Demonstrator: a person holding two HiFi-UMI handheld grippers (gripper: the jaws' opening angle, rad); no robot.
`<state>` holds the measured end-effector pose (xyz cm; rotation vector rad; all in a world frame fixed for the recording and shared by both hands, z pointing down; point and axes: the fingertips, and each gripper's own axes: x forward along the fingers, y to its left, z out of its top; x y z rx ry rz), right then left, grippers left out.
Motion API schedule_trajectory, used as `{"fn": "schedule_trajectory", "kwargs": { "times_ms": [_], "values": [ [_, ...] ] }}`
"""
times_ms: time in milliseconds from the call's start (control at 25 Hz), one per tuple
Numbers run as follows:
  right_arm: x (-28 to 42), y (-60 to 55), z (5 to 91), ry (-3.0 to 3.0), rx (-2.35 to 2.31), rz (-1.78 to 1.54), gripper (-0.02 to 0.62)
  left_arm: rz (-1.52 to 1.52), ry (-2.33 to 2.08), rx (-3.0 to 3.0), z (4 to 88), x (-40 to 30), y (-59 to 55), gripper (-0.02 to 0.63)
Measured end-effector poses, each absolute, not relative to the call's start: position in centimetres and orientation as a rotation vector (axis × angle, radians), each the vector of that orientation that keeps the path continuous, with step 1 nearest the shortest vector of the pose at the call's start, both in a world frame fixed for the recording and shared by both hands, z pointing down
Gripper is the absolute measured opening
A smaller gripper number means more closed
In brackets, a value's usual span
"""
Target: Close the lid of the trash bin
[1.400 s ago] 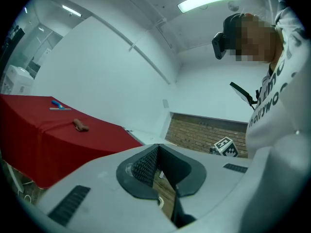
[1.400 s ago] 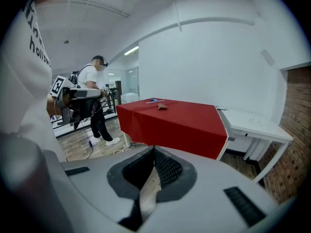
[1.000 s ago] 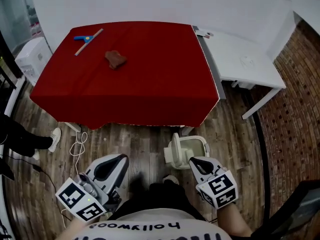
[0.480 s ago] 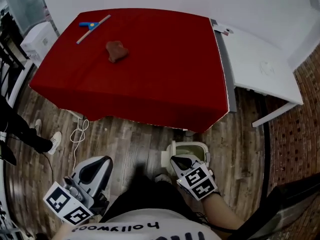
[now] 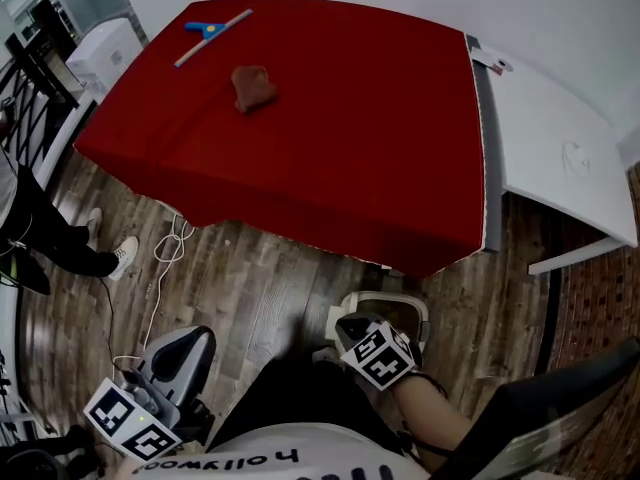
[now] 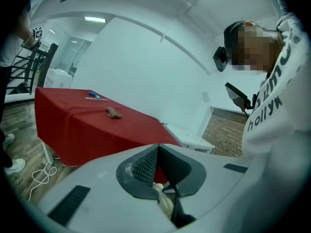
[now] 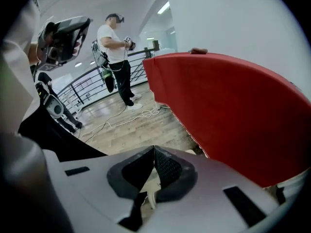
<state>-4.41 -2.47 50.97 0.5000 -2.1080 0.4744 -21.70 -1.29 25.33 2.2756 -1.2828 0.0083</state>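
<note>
The cream trash bin (image 5: 398, 306) stands on the wood floor just in front of the red table. Its rim shows beyond my right gripper (image 5: 350, 326), which hangs over the bin's near left side with jaws shut and nothing in them. How the lid stands is hidden under that gripper. My left gripper (image 5: 194, 338) is low at the left, away from the bin, also shut and empty. A cream part of the bin (image 6: 162, 198) shows below the closed tips of the left gripper (image 6: 158, 148). A pale bit of the bin (image 7: 149, 194) lies under the right gripper (image 7: 154, 150).
A red-clothed table (image 5: 330, 148) carries a blue-handled tool (image 5: 212, 34) and a brown lump (image 5: 254, 87). A white table (image 5: 560, 158) adjoins it at the right. A white cable (image 5: 170, 253) lies on the floor; a person's legs (image 5: 55, 248) stand at the left.
My right gripper has moved left and forward onto the near side of the bin, covering the lid. The left gripper has sunk toward the lower left. The head view has shifted.
</note>
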Motion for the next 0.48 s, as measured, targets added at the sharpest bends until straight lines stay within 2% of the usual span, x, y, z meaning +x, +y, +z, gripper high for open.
{"fn": "schedule_trajectory", "kwargs": {
  "times_ms": [280, 480],
  "values": [
    [-2.0, -3.2, 52.0, -2.151, 0.500, 0.600, 0.008, 0.032, -1.286, 2.273, 26.3, -18.9, -2.4, 0.007],
    [1.2, -2.7, 51.9, -2.125, 0.546, 0.572, 0.008, 0.037, -1.253, 2.277, 26.5, -16.7, -2.5, 0.006]
  ]
}}
